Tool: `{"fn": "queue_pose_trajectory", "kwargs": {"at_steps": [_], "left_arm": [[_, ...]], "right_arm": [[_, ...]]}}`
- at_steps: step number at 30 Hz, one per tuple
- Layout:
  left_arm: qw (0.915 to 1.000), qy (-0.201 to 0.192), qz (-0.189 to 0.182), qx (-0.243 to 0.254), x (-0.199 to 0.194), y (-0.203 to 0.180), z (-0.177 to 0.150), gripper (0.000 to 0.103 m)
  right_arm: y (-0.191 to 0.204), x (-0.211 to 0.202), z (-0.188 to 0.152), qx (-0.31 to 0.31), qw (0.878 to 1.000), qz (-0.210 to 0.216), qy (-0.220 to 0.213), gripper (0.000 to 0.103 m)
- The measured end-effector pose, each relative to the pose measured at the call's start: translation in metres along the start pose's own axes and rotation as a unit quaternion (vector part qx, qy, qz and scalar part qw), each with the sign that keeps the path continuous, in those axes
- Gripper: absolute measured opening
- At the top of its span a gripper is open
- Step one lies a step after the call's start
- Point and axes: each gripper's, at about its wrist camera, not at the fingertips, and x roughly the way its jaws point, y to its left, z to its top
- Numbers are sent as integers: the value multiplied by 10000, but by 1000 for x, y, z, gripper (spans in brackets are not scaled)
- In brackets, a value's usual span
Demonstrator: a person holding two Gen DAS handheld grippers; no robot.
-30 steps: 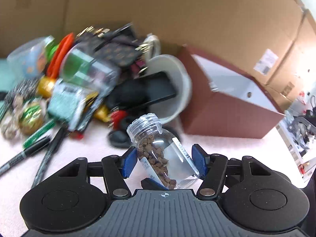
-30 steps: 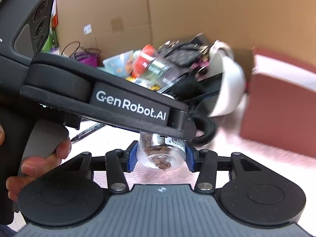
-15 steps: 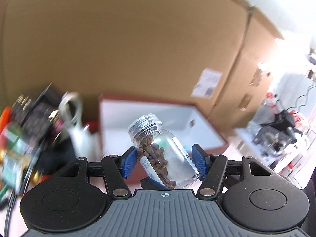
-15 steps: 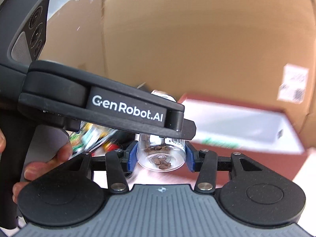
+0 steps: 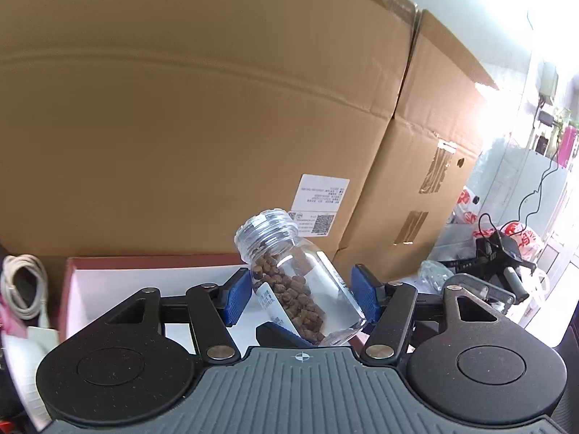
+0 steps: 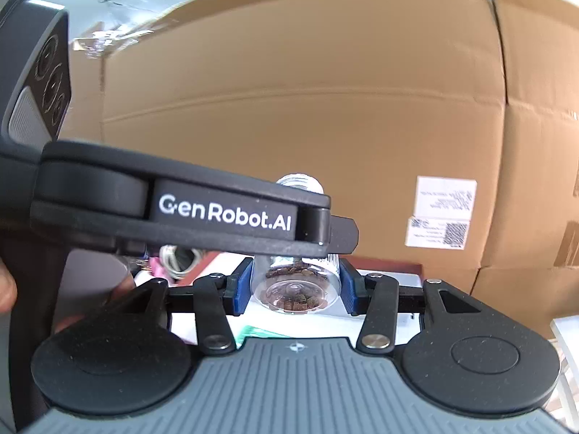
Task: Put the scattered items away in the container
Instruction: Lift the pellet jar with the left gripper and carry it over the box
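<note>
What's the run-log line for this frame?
left gripper: shut on pellet jar | right gripper: shut on pellet jar | pellet jar: lidless, tilted, at red box | placed: no

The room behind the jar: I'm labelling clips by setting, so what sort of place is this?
Probably a storeroom or workshop corner, not a lived-in home: big cardboard cartons with a shipping label wall in the table, and a cluttered bench of cables and bags stands beside them.

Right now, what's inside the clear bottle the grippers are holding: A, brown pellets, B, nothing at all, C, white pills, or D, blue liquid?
A: the lidless clear bottle, clamped between the blue pads of the left gripper and also the right gripper, shows brown pellets piled along its lower side.
</note>
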Motion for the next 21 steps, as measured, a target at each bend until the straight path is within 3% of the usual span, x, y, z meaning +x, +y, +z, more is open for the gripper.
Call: {"fn": "queue_pose_trajectory", "kwargs": {"at_steps": [11,21], "left_arm": [[9978,542,-23,-375,90,20,-22,62],[9959,781,-18,-463,120,27,-30,62]], "right_arm": [[-58,59,-32,285,9981,-16,546,54],[-86,93,-48,310,9957,-18,871,54]]}}
